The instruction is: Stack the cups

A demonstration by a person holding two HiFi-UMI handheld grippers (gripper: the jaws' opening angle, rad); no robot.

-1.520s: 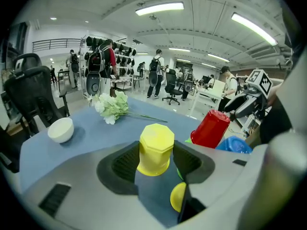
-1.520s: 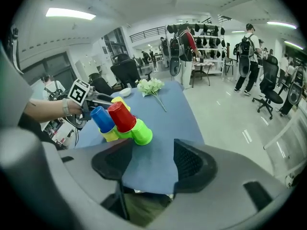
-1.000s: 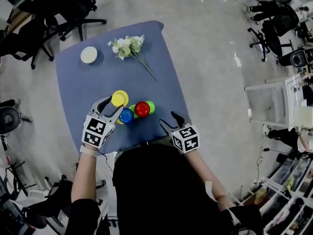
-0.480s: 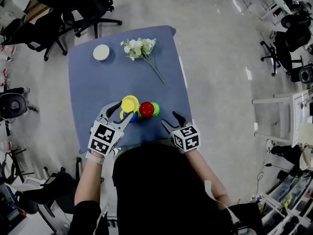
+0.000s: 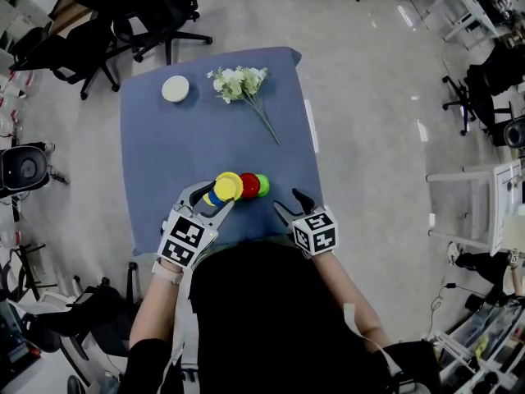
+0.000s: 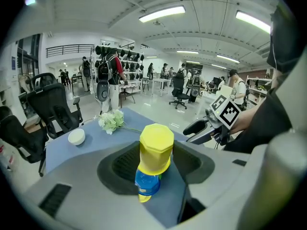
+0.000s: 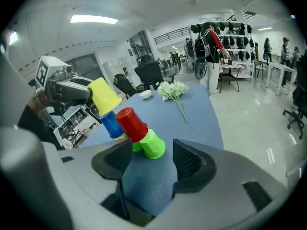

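At the far end of the blue bench (image 5: 164, 150) lies a bunch of white flowers (image 5: 239, 83), a small white bowl (image 5: 175, 89) near it, black office chairs (image 5: 152, 11) on the floor beyond.

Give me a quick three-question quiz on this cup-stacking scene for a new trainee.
1. True or false: the right gripper holds nothing.
2. Which cup is in the left gripper? A red, B yellow, C green.
3. What lies beside the white bowl at the far end of the table?
Key: 1 true. 2 B, the yellow cup. 3 the flowers.
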